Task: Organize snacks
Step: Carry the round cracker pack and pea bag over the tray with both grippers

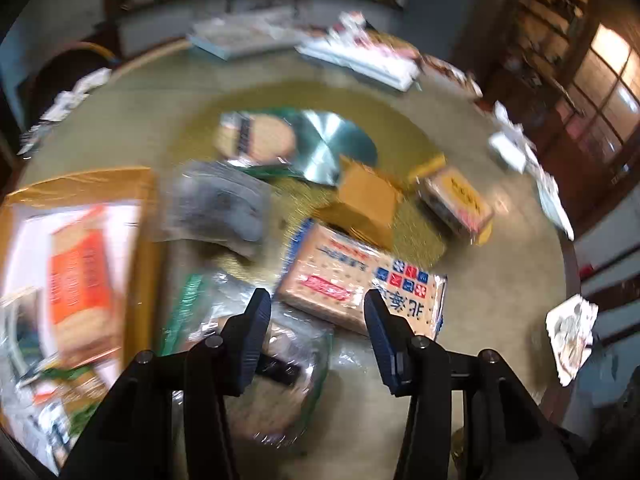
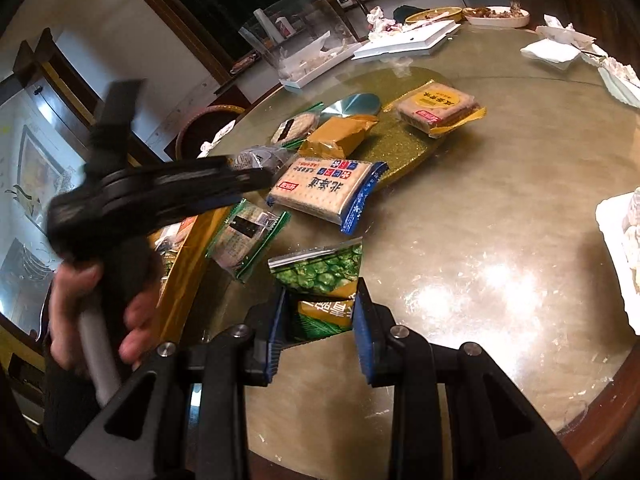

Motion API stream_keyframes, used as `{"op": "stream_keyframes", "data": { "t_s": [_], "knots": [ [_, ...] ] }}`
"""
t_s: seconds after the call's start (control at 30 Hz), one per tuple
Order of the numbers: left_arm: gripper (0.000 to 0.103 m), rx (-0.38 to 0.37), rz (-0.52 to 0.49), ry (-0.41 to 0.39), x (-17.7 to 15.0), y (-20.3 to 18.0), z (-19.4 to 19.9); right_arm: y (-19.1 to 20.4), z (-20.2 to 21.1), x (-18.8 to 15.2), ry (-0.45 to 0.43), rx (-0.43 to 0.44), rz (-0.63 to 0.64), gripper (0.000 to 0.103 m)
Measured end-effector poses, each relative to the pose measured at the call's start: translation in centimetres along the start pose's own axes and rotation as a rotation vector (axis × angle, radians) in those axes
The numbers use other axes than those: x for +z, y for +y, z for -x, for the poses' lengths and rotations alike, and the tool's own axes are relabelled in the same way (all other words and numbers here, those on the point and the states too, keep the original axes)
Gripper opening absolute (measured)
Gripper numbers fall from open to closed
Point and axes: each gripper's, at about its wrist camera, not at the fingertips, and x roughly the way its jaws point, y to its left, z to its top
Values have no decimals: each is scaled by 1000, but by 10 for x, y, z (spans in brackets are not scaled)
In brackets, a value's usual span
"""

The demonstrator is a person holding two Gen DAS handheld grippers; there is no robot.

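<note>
Snack packs lie on a round glass-topped table (image 2: 500, 208). My right gripper (image 2: 320, 316) is shut on a green pea snack bag (image 2: 320, 276) and holds it just above the table. My left gripper (image 1: 318, 308) is open and empty, hovering over a clear green-edged cracker pack (image 1: 276, 380) and beside the blue-and-beige cracker pack (image 1: 352, 280), which also shows in the right wrist view (image 2: 324, 188). In the right wrist view the left gripper (image 2: 160, 196) appears blurred at the left, held by a hand. A gold box (image 1: 80, 248) with snacks inside stands at the left.
A yellow pack (image 2: 340, 132), a yellow-edged cracker pack (image 2: 440, 108), a round cracker pack (image 2: 296, 128) and a grey pack (image 1: 220, 204) lie near the gold turntable (image 2: 400, 144). White trays, tissues and dishes (image 2: 496, 16) line the far edge.
</note>
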Motion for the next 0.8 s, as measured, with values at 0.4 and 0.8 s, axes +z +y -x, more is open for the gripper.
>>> {"op": "stream_keyframes", "data": {
  "t_s": [0.4, 0.8],
  "knots": [
    [42, -134, -77, 52, -82, -7, 42, -13, 5, 1, -7, -4, -15, 33],
    [70, 168, 48, -43, -70, 14, 42, -9, 5, 0, -6, -9, -5, 33]
  ]
}}
